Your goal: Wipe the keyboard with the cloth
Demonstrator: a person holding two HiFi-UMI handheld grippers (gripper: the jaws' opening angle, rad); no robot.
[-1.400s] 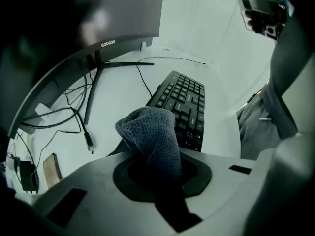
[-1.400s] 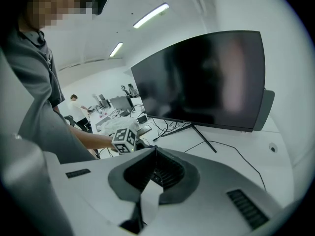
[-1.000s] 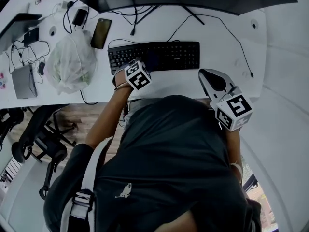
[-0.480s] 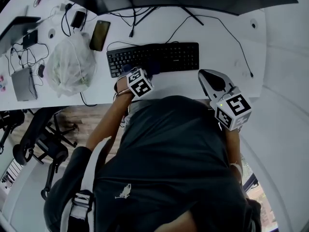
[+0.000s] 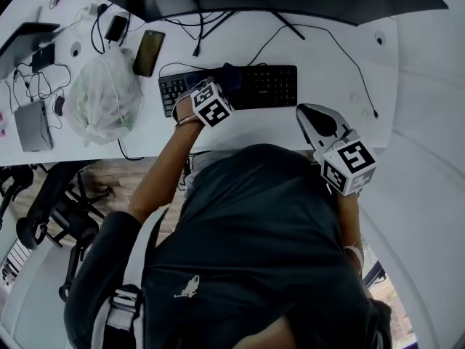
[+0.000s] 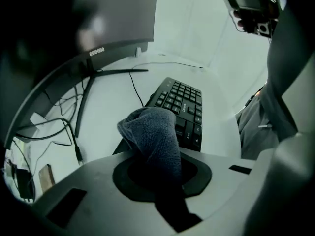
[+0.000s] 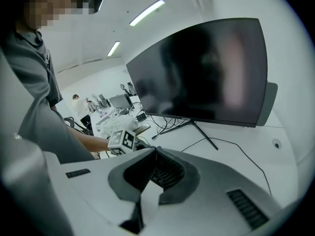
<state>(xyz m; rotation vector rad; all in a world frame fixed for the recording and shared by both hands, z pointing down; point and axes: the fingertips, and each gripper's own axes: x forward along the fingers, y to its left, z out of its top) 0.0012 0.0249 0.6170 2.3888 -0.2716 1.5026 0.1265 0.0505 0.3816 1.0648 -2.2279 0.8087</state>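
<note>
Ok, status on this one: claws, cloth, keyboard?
Left claw shut on cloth, over the keyboard, left half. Right claw shut, empty, off to the keyboard's right. Nothing seen in the way.

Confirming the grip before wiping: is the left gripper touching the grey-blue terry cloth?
Touching. The left gripper view shows the left gripper with its jaws clamped on the grey-blue terry cloth.
</note>
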